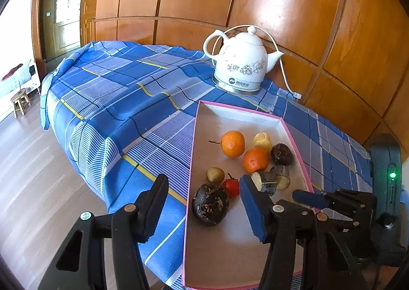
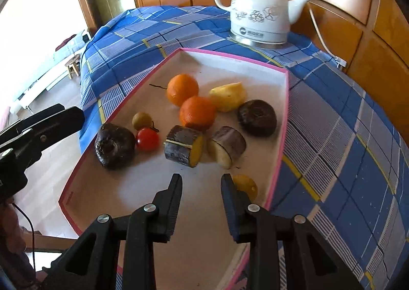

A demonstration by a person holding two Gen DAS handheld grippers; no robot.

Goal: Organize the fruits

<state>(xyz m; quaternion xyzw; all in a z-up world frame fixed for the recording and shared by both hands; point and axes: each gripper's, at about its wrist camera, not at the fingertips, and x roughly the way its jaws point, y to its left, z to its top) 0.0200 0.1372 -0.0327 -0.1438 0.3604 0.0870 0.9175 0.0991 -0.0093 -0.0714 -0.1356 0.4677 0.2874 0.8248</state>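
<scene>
A pink-rimmed shallow box (image 1: 192, 152) (image 2: 283, 121) lies on the blue plaid cloth. It holds two oranges (image 1: 232, 143) (image 2: 182, 89), a yellow piece (image 2: 228, 96), two dark round fruits (image 1: 210, 203) (image 2: 257, 117), a red cherry tomato (image 2: 147, 138), a small green-brown fruit (image 2: 142, 120), two cut stem pieces (image 2: 183, 146) and a small yellow fruit (image 2: 246, 185). My left gripper (image 1: 202, 203) is open wide over the box's near left rim, the dark fruit between its jaws' line. My right gripper (image 2: 202, 189) is open and empty above the box's near floor; it also shows in the left wrist view (image 1: 310, 199).
A white ceramic electric kettle (image 1: 242, 59) (image 2: 260, 8) with a cord stands behind the box near the wooden wall panels. The cloth-covered table drops off to a wooden floor on the left, where a small stool (image 1: 20, 102) stands.
</scene>
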